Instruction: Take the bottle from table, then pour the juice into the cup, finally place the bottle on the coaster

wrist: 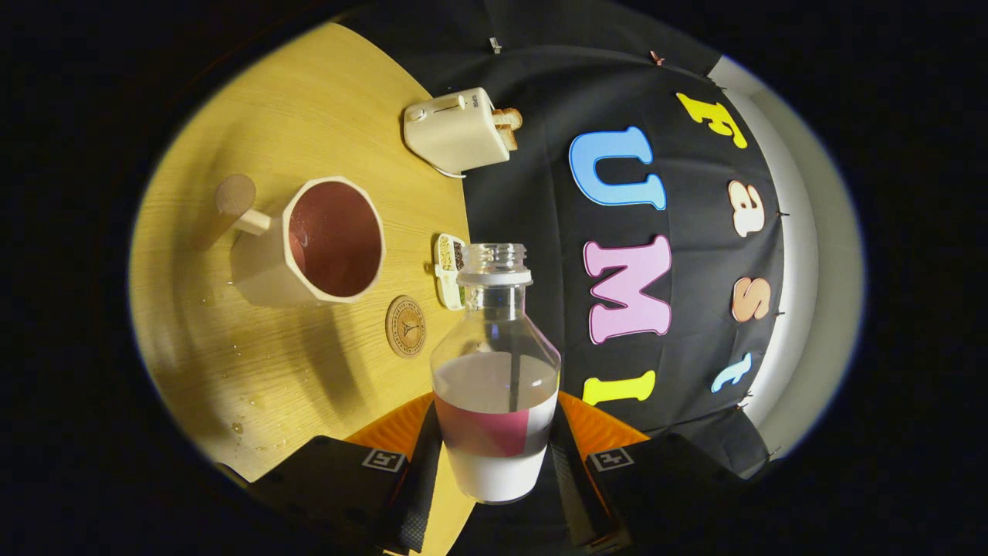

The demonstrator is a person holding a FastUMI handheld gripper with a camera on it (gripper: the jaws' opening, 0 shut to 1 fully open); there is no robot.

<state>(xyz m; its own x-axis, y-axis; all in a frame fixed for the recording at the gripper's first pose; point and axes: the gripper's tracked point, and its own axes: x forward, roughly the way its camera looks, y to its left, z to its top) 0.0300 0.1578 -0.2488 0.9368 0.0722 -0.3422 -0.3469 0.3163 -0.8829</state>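
Clamped between the two fingers of the gripper [495,455] is the bottle [495,371], a clear, uncapped one with a pink and white label around its lower body; both fingers are pressed against its sides, so the claw is closed only as far as the bottle's width allows. Pale liquid is seen inside the bottle. Beyond the fingers, the wooden table [255,371] is seen rolled sideways, with small wet spots on it. On it the cup [324,241], a cream octagonal mug with a wooden-knobbed handle, is found holding dark red juice. A cream toaster [457,130] with bread in it is placed farther off. The round coaster [406,326] is seen bare, between cup and bottle.
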